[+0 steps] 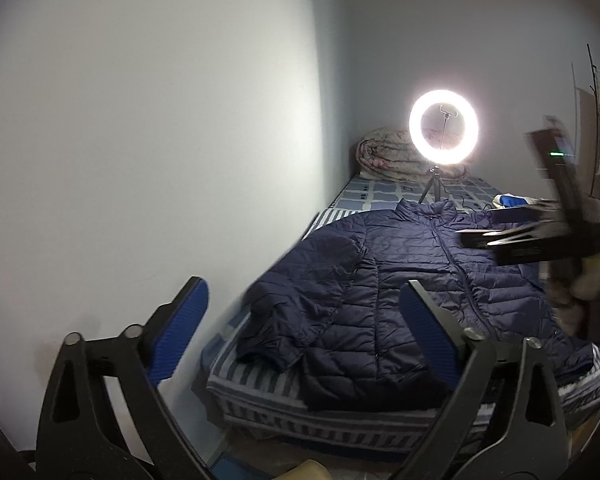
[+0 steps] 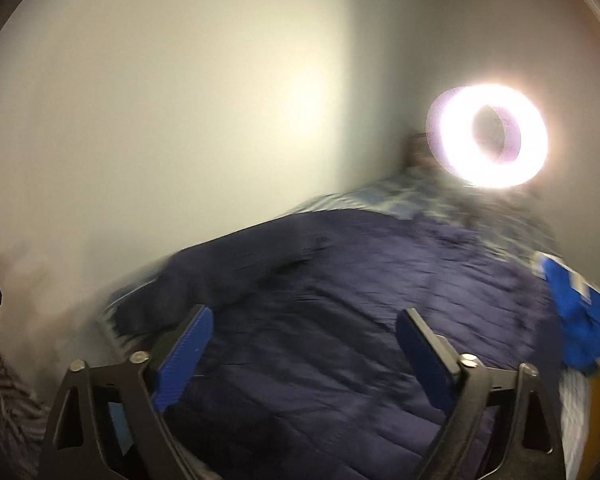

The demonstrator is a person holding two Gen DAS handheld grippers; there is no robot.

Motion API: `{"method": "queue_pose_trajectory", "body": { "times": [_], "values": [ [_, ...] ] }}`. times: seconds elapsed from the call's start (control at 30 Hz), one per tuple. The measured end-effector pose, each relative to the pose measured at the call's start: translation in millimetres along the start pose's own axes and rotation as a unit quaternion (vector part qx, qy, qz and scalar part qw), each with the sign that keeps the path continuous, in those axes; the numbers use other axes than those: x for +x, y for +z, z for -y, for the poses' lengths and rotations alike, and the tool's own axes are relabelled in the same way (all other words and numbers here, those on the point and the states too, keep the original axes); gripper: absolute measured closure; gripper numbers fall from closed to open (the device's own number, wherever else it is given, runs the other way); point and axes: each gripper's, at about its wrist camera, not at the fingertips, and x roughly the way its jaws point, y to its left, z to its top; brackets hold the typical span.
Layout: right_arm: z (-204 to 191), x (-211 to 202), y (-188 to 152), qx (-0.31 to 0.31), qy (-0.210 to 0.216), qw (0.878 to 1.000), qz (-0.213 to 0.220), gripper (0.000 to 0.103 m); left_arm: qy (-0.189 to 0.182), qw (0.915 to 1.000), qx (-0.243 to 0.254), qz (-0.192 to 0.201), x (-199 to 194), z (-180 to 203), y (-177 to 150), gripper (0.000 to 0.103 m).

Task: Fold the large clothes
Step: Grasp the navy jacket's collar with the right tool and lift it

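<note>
A navy quilted puffer jacket point(image 1: 400, 280) lies spread flat, front up and zipped, on the bed, with its left sleeve folded in toward the foot end. It fills the middle of the blurred right wrist view point(image 2: 360, 320). My left gripper point(image 1: 304, 300) is open and empty, held above the foot of the bed, short of the jacket. My right gripper point(image 2: 304, 328) is open and empty above the jacket's body. In the left wrist view the right gripper point(image 1: 512, 236) shows from the side, blurred, over the jacket's right shoulder.
The bed point(image 1: 268, 392) has a striped blue cover and stands along a white wall point(image 1: 160, 140). A lit ring light point(image 1: 443, 126) on a tripod and a rolled quilt point(image 1: 384, 152) sit at the head. A blue cloth point(image 2: 584, 320) lies at the right edge.
</note>
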Motion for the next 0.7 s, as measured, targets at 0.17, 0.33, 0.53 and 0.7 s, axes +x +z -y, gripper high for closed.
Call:
{"method": "queue_pose_trajectory", "body": {
  "times": [0.17,0.33,0.53,0.7],
  "values": [
    [-63.7,55.1,10.8,-0.077,0.083,0.992,-0.048,0.026,0.010,0.9998,-0.014,-0.005,-3.3,-20.5,-14.8,0.008],
    [-127.5,98.4,6.9,-0.154,0.135,0.975,-0.083,0.037,0.022,0.9981,-0.050,-0.029,-1.2,-46.1,-28.4,0.014],
    [-181.0,145.9,11.5,-0.205,0.182,0.956,-0.105,0.038,0.028,0.9952,-0.085,-0.040,-6.4,-66.8,-42.0,0.015],
    [-217.5,183.2,10.4,-0.238,0.222,0.936,-0.133,0.039,0.036,0.9938,-0.100,-0.034,-15.2,-77.2,-46.7,0.015]
  ]
}}
